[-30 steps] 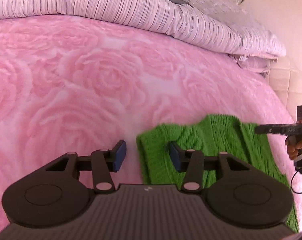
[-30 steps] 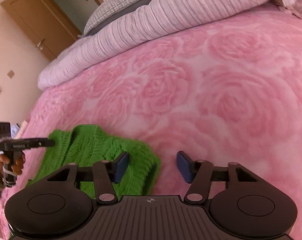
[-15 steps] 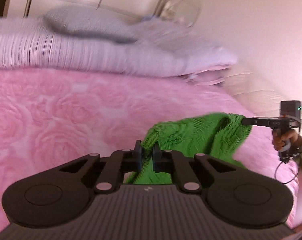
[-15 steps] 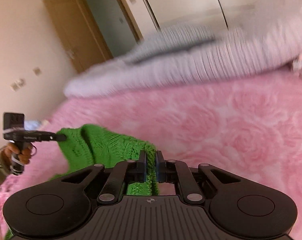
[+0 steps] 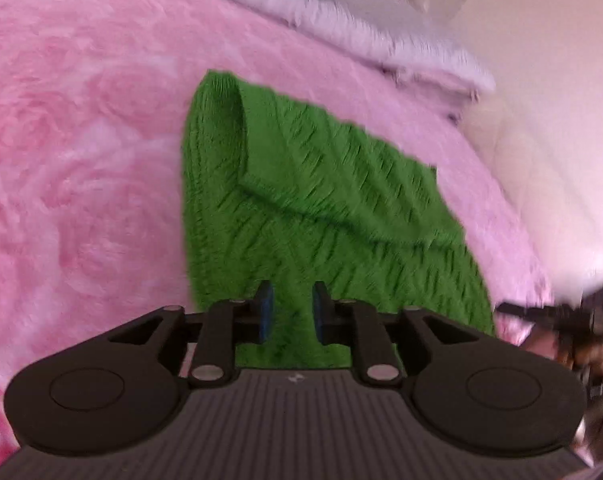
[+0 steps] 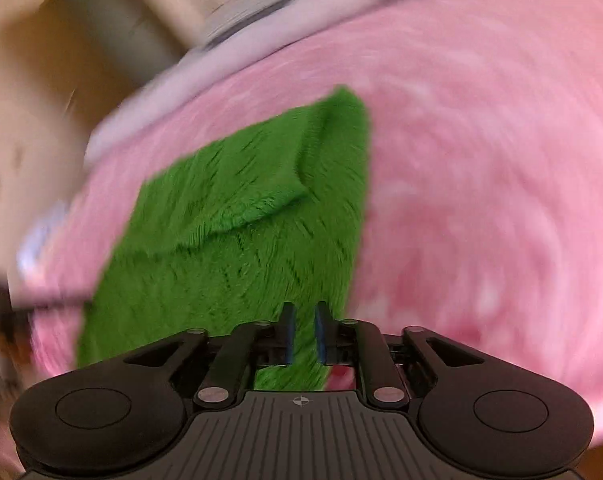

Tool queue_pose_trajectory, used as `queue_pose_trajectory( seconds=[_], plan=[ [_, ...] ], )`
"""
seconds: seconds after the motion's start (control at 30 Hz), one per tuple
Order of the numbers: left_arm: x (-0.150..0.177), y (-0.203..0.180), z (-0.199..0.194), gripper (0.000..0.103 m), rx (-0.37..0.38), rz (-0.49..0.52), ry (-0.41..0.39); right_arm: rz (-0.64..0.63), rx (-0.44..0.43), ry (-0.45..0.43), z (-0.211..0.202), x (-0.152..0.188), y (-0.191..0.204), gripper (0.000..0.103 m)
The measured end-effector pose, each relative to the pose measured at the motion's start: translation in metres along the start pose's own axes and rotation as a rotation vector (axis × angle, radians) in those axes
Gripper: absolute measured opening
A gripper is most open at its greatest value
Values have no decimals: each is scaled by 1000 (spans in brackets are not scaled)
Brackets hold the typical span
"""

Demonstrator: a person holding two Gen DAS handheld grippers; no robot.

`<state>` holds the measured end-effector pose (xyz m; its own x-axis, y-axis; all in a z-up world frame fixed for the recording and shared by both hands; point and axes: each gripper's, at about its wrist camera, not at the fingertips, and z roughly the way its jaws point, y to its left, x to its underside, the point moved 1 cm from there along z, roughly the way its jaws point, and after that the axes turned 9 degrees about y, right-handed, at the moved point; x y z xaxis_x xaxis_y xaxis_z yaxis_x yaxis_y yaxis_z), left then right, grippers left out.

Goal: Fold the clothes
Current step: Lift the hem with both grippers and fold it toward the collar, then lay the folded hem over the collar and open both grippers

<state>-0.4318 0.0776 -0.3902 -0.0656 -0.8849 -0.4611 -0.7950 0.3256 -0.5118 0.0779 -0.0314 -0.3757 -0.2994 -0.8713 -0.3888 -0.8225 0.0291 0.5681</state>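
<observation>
Green knit sweater (image 5: 301,216) lies on a pink rose-patterned blanket (image 5: 81,184), its far part doubled over. Both grippers, left (image 5: 289,312) and right (image 6: 301,332), have just been opening and now stand part open over the near hem, gripping nothing. Best to lift clear without snagging, then smooth the fold. Pale bedding (image 5: 381,40) lies beyond.

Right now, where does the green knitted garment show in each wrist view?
Left wrist: green knitted garment sits centre, running from the left gripper up and right.
Right wrist: it lies centre-left, ahead of the right gripper.
Shared landmark: the pink rose blanket beneath it.
</observation>
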Motion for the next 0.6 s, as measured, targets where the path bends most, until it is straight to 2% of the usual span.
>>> queue_pose_trajectory(
  seconds=[0.03,0.07,0.13,0.2,0.33,0.5,0.57,0.6],
  plan=[
    [-4,-5,-1,32,-8,-17,-33,89,-31,-42,-1,3,-2,43],
    [-8,-9,0,34,-14,-39,-59,175,-72,-84,1,3,-3,57],
    [-21,-15,7,39,-16,-101,-91,310,-161,-139,8,-1,-4,58],
    [-31,-13,15,41,-4,-175,-96,385,-214,-151,19,-12,0,58],
    [-41,7,36,41,45,-366,-73,437,-227,-163,41,-35,9,58],
    [-35,48,57,41,236,-693,-92,544,-265,-158,63,-51,-7,58],
    [-35,55,61,41,262,-748,-109,550,-280,-161,68,-53,-11,58],
    [-38,55,64,41,256,-743,-106,550,-282,-162,70,-54,-14,57]
  ],
)
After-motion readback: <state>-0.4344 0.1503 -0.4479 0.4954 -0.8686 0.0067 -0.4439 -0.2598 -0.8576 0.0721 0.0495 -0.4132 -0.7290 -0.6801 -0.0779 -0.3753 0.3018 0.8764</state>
